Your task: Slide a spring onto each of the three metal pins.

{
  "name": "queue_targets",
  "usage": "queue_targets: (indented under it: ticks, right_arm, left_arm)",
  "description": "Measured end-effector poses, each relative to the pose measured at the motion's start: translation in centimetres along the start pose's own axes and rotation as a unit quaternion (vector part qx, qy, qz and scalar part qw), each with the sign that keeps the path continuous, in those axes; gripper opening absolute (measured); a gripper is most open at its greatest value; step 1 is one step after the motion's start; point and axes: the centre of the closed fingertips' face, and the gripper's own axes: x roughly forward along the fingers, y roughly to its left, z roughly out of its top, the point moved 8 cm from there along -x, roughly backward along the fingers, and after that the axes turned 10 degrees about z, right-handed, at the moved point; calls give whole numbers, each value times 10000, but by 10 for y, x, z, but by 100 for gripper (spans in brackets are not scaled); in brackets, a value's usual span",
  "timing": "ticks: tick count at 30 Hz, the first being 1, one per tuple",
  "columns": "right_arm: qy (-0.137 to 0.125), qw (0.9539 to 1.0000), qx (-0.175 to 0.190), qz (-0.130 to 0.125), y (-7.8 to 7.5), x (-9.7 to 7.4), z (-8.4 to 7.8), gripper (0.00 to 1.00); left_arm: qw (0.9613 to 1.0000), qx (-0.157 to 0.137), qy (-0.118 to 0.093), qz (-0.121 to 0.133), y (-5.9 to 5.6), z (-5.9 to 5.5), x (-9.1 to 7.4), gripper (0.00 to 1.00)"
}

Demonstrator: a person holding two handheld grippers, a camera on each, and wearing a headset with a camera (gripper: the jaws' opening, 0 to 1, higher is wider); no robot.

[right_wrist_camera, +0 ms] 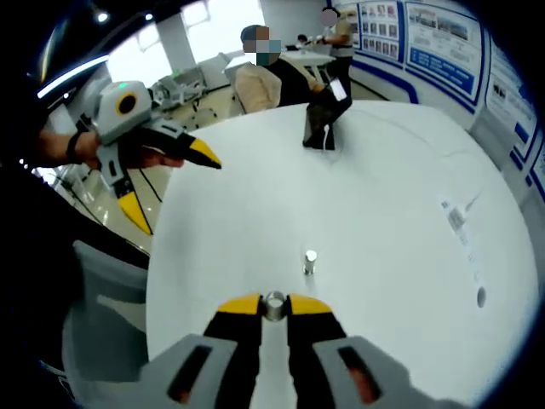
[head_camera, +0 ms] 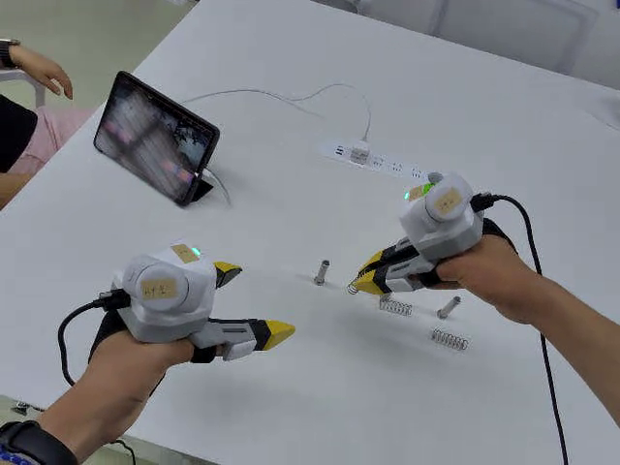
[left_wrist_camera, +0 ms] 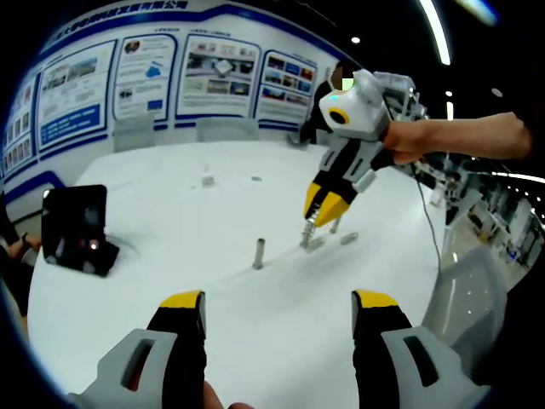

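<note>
Jaws of the right gripper [head_camera: 360, 281] pinch what looks like a spring [right_wrist_camera: 274, 304], at 3 o'clock of the upright pin [head_camera: 322, 272]. At 8 o'clock, the left gripper [head_camera: 254, 300] gapes wide, with bare table [head_camera: 291, 407] between them and the near edge close behind.

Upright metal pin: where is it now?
In the head view the upright pin stands on the white table, just left of the right gripper, which grips a spring.

White table [head_camera: 504, 126], blue-trimmed poster wall [left_wrist_camera: 170, 68], ceiling lights [left_wrist_camera: 438, 34]
</note>
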Motion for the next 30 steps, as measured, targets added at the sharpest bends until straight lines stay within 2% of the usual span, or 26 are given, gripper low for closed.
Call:
queue_targets:
  ticks: [7, 23, 30]
  right_arm:
    - [25, 10000, -63, -61, -13, 3, 9, 12]
    - [93, 9995, -286, -32, -23, 19, 27, 12]
    - [151, 9993, -348, 18, -27, 27, 31, 12]
  left_arm:
    - [10000, -54, 50, 39, 4, -4, -3, 74]
    - [9996, -255, 130, 81, 8, -16, -9, 74]
    - [9994, -312, 118, 105, 10, -18, -13, 73]
